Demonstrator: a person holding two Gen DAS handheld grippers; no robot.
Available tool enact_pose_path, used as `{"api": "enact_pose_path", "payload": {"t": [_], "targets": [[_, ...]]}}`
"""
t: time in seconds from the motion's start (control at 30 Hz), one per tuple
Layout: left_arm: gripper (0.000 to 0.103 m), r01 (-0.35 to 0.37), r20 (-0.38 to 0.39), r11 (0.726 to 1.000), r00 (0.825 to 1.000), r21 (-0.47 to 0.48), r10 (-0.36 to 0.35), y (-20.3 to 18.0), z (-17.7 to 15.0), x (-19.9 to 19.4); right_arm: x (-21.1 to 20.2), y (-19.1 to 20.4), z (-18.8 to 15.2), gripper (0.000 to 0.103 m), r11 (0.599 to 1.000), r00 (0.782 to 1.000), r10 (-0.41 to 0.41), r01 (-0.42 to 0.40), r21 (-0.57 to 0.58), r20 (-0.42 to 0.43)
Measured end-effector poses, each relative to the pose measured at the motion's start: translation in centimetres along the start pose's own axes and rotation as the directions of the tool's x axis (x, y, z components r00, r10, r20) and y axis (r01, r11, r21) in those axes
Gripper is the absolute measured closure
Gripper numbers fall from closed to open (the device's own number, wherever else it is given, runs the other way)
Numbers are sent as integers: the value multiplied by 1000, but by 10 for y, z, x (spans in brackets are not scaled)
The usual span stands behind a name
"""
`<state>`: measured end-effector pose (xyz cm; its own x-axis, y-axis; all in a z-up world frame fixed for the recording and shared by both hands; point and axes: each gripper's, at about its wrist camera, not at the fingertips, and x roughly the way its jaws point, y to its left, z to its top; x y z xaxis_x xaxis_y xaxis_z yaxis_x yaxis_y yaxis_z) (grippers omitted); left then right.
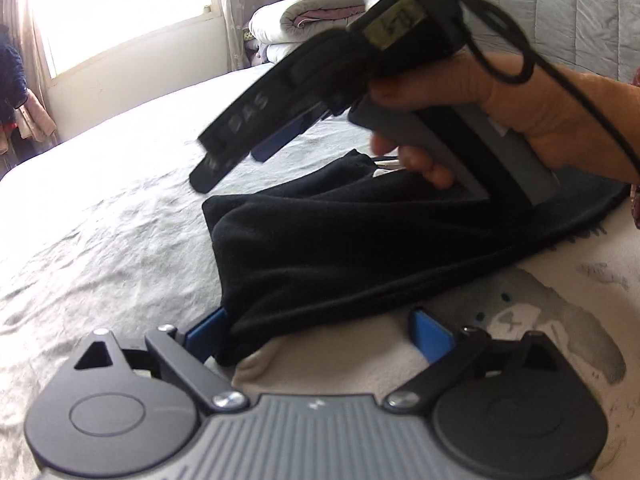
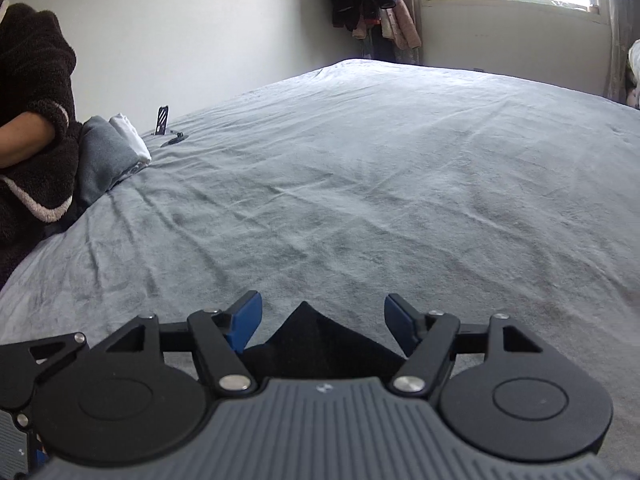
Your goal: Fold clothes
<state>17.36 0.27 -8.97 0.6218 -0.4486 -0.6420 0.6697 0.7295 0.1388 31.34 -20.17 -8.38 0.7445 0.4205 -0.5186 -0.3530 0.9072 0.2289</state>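
Black garment [image 1: 344,248] lies folded into a narrow wedge at centre frame of the left wrist view, part on the grey bed sheet [image 1: 120,220], part on a cream printed cloth [image 1: 520,320] at lower right.

Left gripper [image 1: 316,332]: released, jaws wide. Near end of garment sits between the blue pads w/o being pressed; left pad is just beside the fabric edge.

Right gripper [image 1: 236,156], upper centre of the same view, is gripped by a hand [image 1: 500,120] and hangs above the far end of garment. In the right wrist view its jaws [image 2: 322,320] stand apart; a black fabric peak [image 2: 308,336] rises between them at bottom centre, pads not touching it. So: released.

Step, judged: a fold has just been laid and both ends let go. Approx. mid-task or later; garment already compact.

Next move calls for: re-grasp at one end w/ both pads closing on all layers, then carry that end over the other, keeping edges aligned. Risk: thick layers slipping out.
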Motion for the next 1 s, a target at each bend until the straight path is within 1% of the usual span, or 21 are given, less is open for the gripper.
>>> {"api": "enact_pose_path", "payload": {"t": [0.07,0.13,0.23,0.27,0.3,0.37,0.4,0.43,0.47,0.5,0.53,0.6,0.63,0.7,0.73,0.77,0.83,0.87,0.9,1.0], "targets": [[5,-3,-4,1000,1000,-8,3,-1,-1,-2,-14,-14,0,32,993,998,63,-64,97,16],[4,-7,-9,1000,1000,-20,6,-1,-3,-4,-25,-24,-5,32,975,992,122,-125,186,30],[3,-14,-12,999,1000,-31,14,-2,-6,-7,-35,-29,-16,32,938,975,220,-223,266,41],[3,-16,-12,999,1000,-33,15,-2,-7,-9,-36,-29,-20,32,926,969,243,-245,287,42],[3,-17,-12,999,1000,-35,17,-3,-8,-10,-36,-27,-23,32,909,960,276,-273,316,36],[3,-20,-17,999,1000,-46,19,-3,-10,-12,-32,-24,-29,32,867,935,354,-337,367,24],[3,-20,-19,998,1000,-53,19,-3,-11,-13,-29,-22,-31,32,843,920,392,-368,393,19],[3,-20,-20,998,1000,-59,19,-3,-12,-14,-24,-21,-34,32,811,898,441,-404,423,12],[2,-21,-21,998,1000,-63,20,-3,-13,-15,-18,-19,-36,32,787,883,469,-422,449,7],[2,-23,-22,998,1000,-63,21,-4,-14,-16,-14,-17,-37,32,790,887,461,-407,459,-5],[2,-24,-22,998,1000,-62,23,-5,-14,-17,-8,-14,-38,32,802,894,447,-387,455,-27],[2,-25,-22,998,999,-64,24,-6,-16,-18,3,-9,-37,35,857,919,387,-331,394,-71],[1,-24,-23,997,999,-70,22,-6,-17,-19,7,-9,-35,38,874,930,360,-311,373,-70],[1,-17,-24,996,1000,-84,15,-6,-19,-20,11,-14,-28,42,894,950,306,-267,360,-57],[1,-14,-23,996,1000,-89,12,-6,-20,-21,13,-16,-25,43,902,959,279,-244,356,-50],[1,-12,-22,996,1000,-91,10,-6,-21,-22,14,-20,-23,43,902,962,268,-235,363,-45],[1,-10,-21,996,1000,-93,8,-7,-23,-24,11,-23,-20,40,937,986,156,-127,324,-65],[1,-9,-20,995,1000,-95,7,-8,-24,-25,8,-24,-20,39,953,992,106,-81,292,-73],[1,-8,-20,995,1000,-96,6,-8,-24,-26,2,-28,-22,39,944,991,123,-100,315,-53],[1,-9,-19,995,1000,-95,8,-11,-26,-29,-19,-41,-29,38,896,980,199,-191,400,22]]}}
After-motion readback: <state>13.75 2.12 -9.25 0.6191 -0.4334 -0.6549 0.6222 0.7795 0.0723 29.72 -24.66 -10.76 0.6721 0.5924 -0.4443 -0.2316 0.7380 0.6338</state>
